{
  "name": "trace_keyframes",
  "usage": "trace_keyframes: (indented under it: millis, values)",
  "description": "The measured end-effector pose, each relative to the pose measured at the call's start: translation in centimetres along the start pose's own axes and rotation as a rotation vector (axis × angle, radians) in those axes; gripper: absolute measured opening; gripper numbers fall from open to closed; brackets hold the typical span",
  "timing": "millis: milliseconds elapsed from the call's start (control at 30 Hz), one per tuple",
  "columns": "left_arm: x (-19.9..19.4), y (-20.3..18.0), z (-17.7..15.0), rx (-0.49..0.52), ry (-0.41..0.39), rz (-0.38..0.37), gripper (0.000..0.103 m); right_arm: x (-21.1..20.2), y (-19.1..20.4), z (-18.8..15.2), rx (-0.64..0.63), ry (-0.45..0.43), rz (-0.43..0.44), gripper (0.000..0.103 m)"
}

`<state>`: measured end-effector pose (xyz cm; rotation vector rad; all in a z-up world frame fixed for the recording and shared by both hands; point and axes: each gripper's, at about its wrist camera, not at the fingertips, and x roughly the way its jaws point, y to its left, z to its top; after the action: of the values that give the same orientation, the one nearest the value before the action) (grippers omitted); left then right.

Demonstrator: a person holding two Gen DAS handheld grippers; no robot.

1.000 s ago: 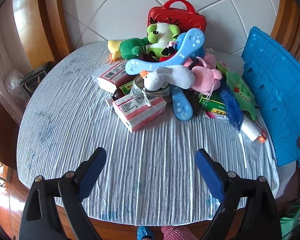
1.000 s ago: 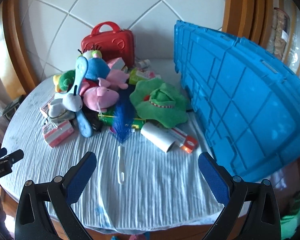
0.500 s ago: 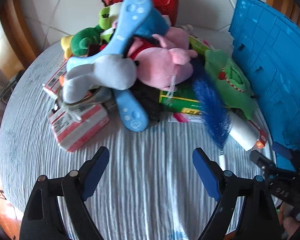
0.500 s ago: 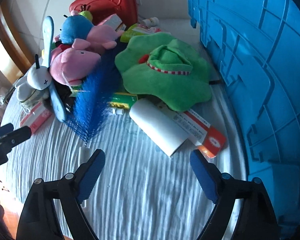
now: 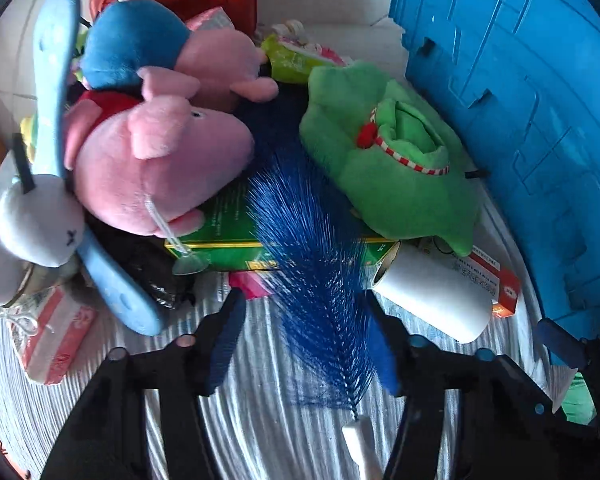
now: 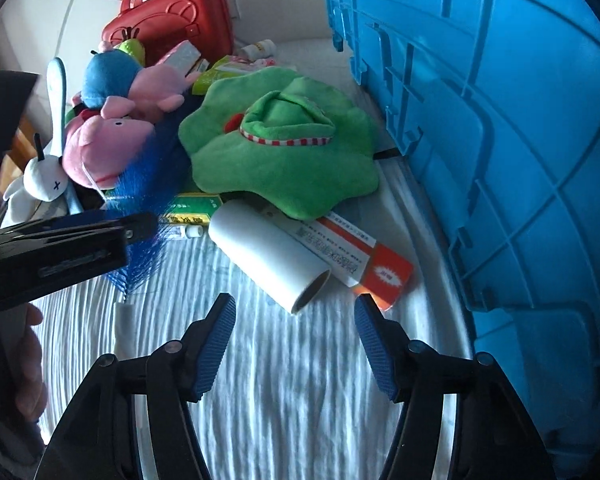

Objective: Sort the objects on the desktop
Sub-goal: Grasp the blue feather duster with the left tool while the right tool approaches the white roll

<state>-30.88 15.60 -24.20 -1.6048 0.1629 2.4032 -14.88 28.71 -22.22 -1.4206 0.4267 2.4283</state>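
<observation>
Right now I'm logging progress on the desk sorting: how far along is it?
Nothing looks sorted: the plush toys, boxes and white roll lie piled beside the blue crate. In hand: the open left gripper straddles the blue brush, not yet closed; the right gripper is open and empty before the roll. The whole pile remains.

Both grippers (image 5: 306, 340) (image 6: 294, 340) wide apart.

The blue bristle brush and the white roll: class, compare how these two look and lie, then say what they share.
The blue bristle brush is feathery and tapers to a white handle; the white roll is a smooth cylinder with an open end. The brush lies between the open fingers of the left gripper; the roll lies just ahead of the open right gripper. Both rest on the striped cloth.
</observation>
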Motion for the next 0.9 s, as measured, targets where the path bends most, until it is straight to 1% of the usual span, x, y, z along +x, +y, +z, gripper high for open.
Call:
trace_keyframes:
  millis: [67,133,200,233,267,300,433,467,533,567,600,633,733,767,833,900]
  values:
    - [1.1,-0.1,0.2,0.007,0.004,0.016,0.051,0.8,0.3,0.2,-0.014,0.012,0.006,0.062]
    - [1.6,-0.1,0.3,0.017,-0.001,0.023,0.047,1.6,0.8,0.5,-0.04,0.019,0.014,0.062]
    - [2.0,0.0,0.3,0.025,0.001,0.01,0.028,2.4,1.4,1.1,-0.067,0.025,0.023,0.062]
    - [2.1,0.2,0.2,0.026,0.01,0.004,0.025,2.9,1.7,1.4,-0.082,0.028,0.027,0.063]
    - [2.3,0.4,0.0,0.027,0.021,-0.001,0.019,3.4,2.0,1.8,-0.099,0.032,0.031,0.064]
    - [2.5,0.7,-0.2,0.028,0.031,-0.002,0.016,3.8,2.3,2.1,-0.112,0.032,0.031,0.066]
    - [2.1,2.2,-1.3,0.031,0.03,0.029,0.013,5.8,2.8,3.1,-0.145,0.046,0.02,0.077]
    - [1.9,2.6,-1.6,0.027,0.027,0.03,0.013,6.4,2.9,3.3,-0.151,0.054,0.016,0.079]
    - [1.5,3.1,-2.4,0.019,0.028,0.032,0.012,7.6,3.2,3.6,-0.171,0.069,-0.009,0.079]
    - [1.3,3.3,-2.9,0.015,0.031,0.031,0.012,7.9,3.4,3.5,-0.18,0.072,-0.028,0.077]
    - [1.2,3.5,-3.5,0.012,0.04,0.03,0.012,8.0,3.5,3.5,-0.185,0.072,-0.045,0.066]
    - [1.1,3.6,-4.1,0.01,0.052,0.031,0.012,7.9,3.7,3.4,-0.185,0.072,-0.044,0.061]
    - [1.1,4.0,-6.3,0.016,0.101,0.026,0.012,7.4,3.8,2.6,-0.147,0.105,0.026,0.048]
    - [1.0,4.1,-7.0,0.021,0.114,0.02,0.012,7.2,3.9,2.3,-0.131,0.12,0.051,0.047]
    - [0.5,4.1,-7.9,0.049,0.113,0.008,0.012,6.9,3.8,1.6,-0.091,0.146,0.092,0.047]
    - [0.1,3.9,-8.2,0.08,0.097,0.006,0.012,6.7,4.0,1.2,-0.075,0.149,0.089,0.047]
